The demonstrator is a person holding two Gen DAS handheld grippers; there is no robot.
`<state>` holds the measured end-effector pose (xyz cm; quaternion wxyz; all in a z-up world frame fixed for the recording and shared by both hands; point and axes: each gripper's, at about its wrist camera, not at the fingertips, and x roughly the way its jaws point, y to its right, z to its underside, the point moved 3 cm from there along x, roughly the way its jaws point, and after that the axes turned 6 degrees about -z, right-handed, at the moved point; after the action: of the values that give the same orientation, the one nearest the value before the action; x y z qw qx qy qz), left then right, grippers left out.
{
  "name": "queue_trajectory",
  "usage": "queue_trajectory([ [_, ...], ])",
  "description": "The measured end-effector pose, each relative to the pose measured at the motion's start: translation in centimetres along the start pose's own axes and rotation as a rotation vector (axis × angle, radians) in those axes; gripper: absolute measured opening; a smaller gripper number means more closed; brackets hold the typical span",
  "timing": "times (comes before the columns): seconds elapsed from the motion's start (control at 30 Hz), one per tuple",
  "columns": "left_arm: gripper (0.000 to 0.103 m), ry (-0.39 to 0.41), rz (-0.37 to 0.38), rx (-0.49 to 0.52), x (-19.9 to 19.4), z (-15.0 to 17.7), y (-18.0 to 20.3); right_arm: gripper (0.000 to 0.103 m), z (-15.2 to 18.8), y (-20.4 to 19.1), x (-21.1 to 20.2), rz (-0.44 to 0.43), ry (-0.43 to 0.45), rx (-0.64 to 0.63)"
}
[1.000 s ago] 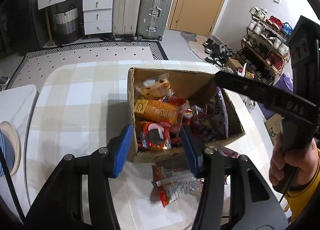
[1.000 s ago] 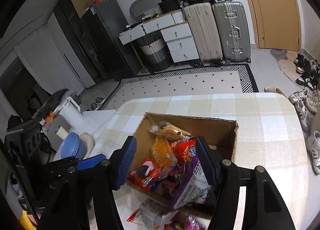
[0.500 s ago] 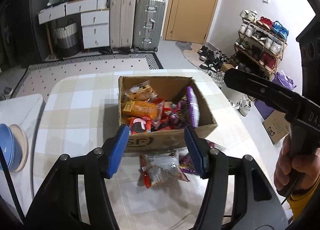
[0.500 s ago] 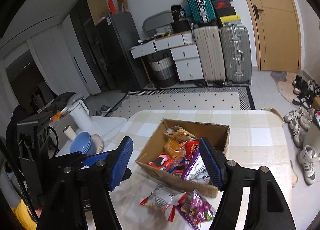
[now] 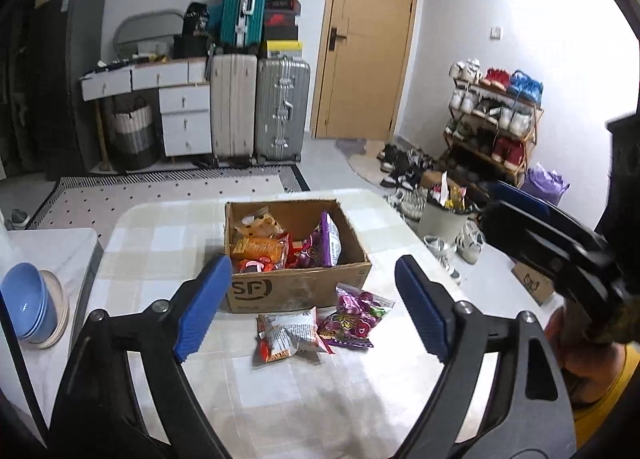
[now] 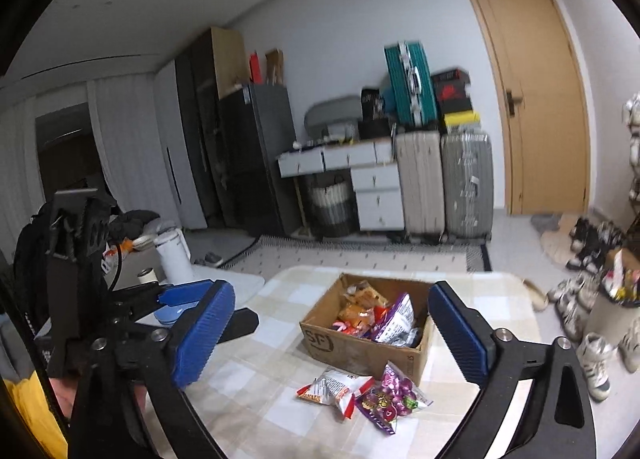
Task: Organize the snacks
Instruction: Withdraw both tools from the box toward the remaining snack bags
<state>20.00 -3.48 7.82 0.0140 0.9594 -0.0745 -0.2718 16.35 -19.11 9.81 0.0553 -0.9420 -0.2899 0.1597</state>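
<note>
A cardboard box (image 5: 296, 291) marked SF sits on the checked table (image 5: 280, 387), filled with snack packets, including an orange one (image 5: 258, 248) and a purple one (image 5: 322, 245). Two packets lie on the table in front of it: a red and white one (image 5: 286, 335) and a purple candy one (image 5: 354, 317). The box (image 6: 360, 349) and both packets (image 6: 334, 383) (image 6: 390, 397) also show in the right wrist view. My left gripper (image 5: 314, 309) is open and empty, held back above the packets. My right gripper (image 6: 330, 333) is open and empty, raised above the table.
A side table (image 5: 52, 243) at the left holds blue bowls (image 5: 28, 307) and a plate. Beyond the table are suitcases (image 5: 260, 107), a drawer unit, a door and a shoe rack (image 5: 496, 119). A white bin (image 5: 444, 215) stands right of the table.
Both grippers have pulled back and risen away from the box, so the box looks smaller. The two packets on the table have come fully into view. Both stayed open.
</note>
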Motion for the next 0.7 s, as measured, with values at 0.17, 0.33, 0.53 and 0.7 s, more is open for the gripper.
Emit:
queue_trajectory([
  [0.17,0.092,0.074,-0.001,0.008,-5.2,1.1,0.6,0.102,1.1,-2.5,-4.8,0.01,0.056,-0.056],
  [0.33,0.103,0.166,-0.017,-0.022,-10.5,3.3,0.2,0.102,3.6,-3.7,-8.3,0.027,0.085,-0.044],
  [0.53,0.103,0.228,-0.061,-0.044,-14.6,7.6,-1.1,0.102,7.6,-3.5,-9.1,0.029,0.055,0.024],
  [0.7,0.103,0.203,-0.122,-0.042,-15.2,11.4,-2.2,0.102,10.3,-3.2,-9.3,0.045,0.043,0.104],
])
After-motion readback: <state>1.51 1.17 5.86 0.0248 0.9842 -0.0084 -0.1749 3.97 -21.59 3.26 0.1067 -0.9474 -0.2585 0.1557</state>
